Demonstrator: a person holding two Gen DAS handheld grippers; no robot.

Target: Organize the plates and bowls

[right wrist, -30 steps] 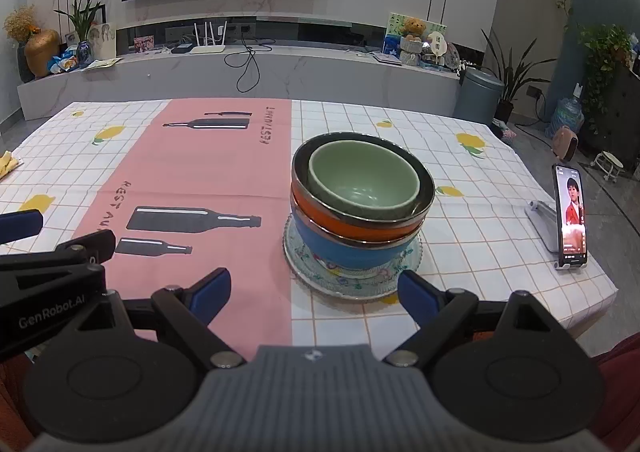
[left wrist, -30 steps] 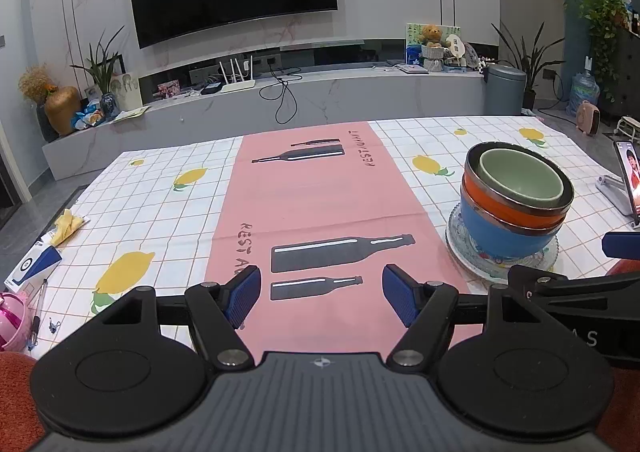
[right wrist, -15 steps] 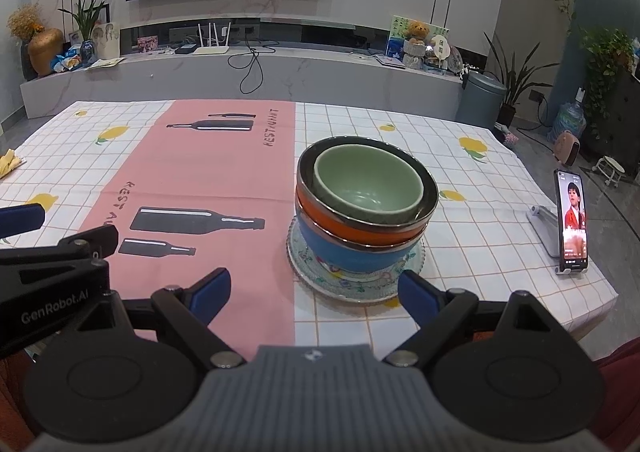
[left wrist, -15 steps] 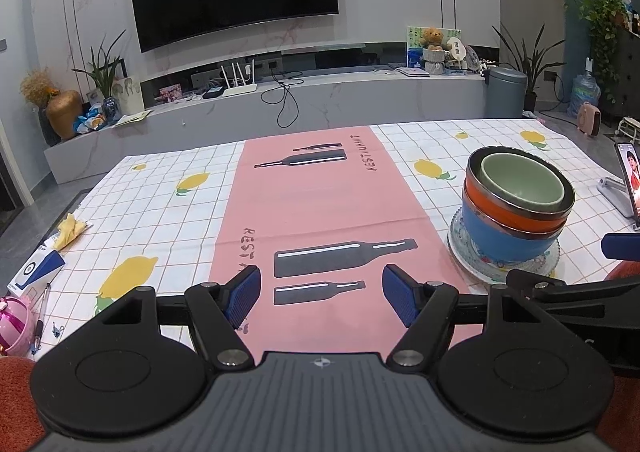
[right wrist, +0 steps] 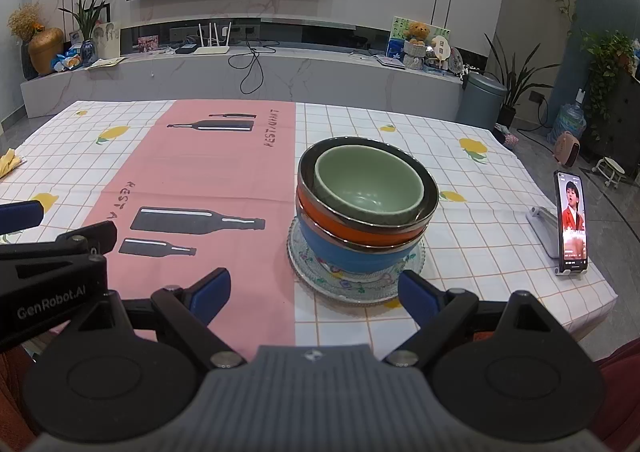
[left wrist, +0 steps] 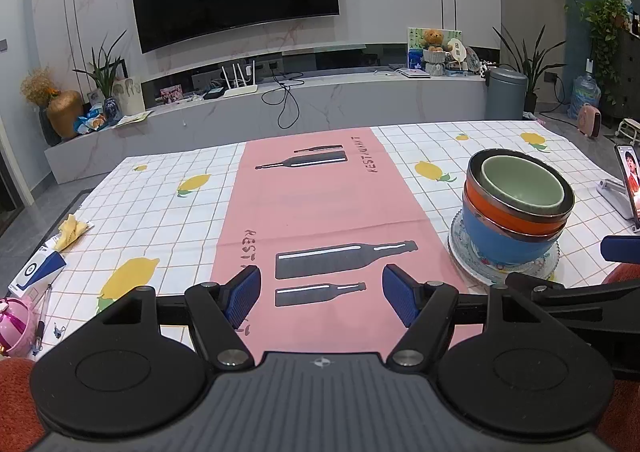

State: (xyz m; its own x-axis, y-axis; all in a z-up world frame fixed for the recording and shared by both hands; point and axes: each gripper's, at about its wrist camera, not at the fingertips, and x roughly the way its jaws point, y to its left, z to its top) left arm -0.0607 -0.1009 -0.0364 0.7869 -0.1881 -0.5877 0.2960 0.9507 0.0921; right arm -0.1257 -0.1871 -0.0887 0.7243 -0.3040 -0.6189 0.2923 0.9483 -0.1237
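Green bowl nested in orange bowl, in blue bowl, all on glass plate, table's right half. Both grippers, left and right, gaping, empty, angled down near table edge.

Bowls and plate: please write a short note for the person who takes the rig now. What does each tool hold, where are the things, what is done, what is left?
Left tool: open, empty, above the pink strip.
Right tool: open, empty, just short of the stack.
Things: green bowl in orange bowl, in blue bowl, on the plate, right of the pink strip.
Done: all stacked, it seems.
Left: perhaps only to move the stack; I cannot tell where.
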